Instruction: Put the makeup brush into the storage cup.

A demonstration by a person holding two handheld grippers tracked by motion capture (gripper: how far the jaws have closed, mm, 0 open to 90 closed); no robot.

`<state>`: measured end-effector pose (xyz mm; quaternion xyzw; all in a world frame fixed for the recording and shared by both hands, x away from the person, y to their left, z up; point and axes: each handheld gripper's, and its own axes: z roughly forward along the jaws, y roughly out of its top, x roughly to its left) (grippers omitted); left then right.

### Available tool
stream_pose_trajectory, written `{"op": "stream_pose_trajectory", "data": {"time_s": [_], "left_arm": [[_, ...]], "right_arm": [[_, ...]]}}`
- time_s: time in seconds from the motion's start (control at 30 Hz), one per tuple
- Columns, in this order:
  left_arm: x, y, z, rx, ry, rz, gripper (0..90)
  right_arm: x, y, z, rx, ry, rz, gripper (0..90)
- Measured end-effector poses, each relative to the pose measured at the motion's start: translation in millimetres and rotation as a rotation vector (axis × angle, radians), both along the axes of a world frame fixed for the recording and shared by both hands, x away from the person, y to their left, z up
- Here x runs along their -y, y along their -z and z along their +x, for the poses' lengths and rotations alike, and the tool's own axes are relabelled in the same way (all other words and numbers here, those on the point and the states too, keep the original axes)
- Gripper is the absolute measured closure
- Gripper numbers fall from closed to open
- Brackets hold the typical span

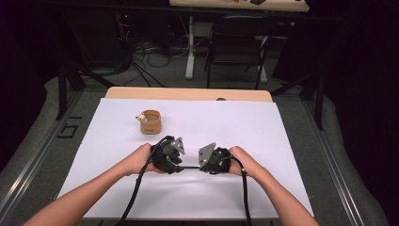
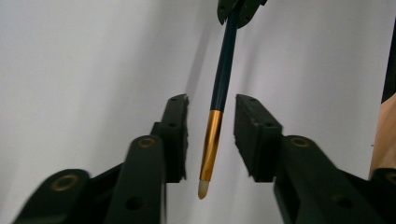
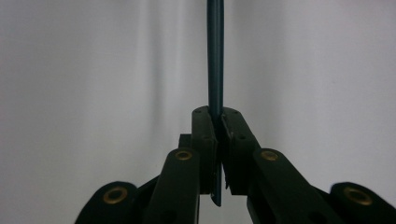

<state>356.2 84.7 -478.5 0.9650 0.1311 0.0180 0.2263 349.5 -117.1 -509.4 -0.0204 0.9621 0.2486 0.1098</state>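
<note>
My right tool [image 3: 218,128] is clenched on the handle end of the slim dark-blue brush with a gold ferrule and pale tip [image 2: 222,79]. My left tool [image 2: 211,135] stands released; the brush's ferrule lies between its pads, untouched. The brush spans both tools just above the white-covered counter [image 1: 244,122].

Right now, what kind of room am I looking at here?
Probably a lab or recording workspace rather than a home: a table covered with a white sheet, loose cables on the grey carpet behind it, a folding chair, and dark curtained surroundings.
</note>
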Motion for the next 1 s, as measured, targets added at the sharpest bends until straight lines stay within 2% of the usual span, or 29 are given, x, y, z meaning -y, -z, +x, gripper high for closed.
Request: {"op": "stream_pose_trajectory", "data": {"time_s": [0.17, 0.4, 0.73, 1.0], "left_arm": [[-4.9, -0.4, 2.0, 0.010, -0.044, -0.017, 36.3], [-11.8, -2.4, 3.0, 0.035, -0.097, -0.053, 19.8], [-21.1, -1.0, -0.8, 0.081, -0.145, -0.094, 10.6], [-28.5, 6.4, -6.6, 0.115, -0.172, -0.098, 6.3]], "right_arm": [[3.9, 1.7, -0.3, -0.002, 0.031, 0.018, 85.0], [9.5, 0.8, -0.7, 0.002, 0.082, 0.059, 85.0], [17.3, 1.8, -1.8, -0.006, 0.139, 0.124, 85.0], [19.1, 6.0, -3.5, -0.018, 0.176, 0.151, 85.0]]}}
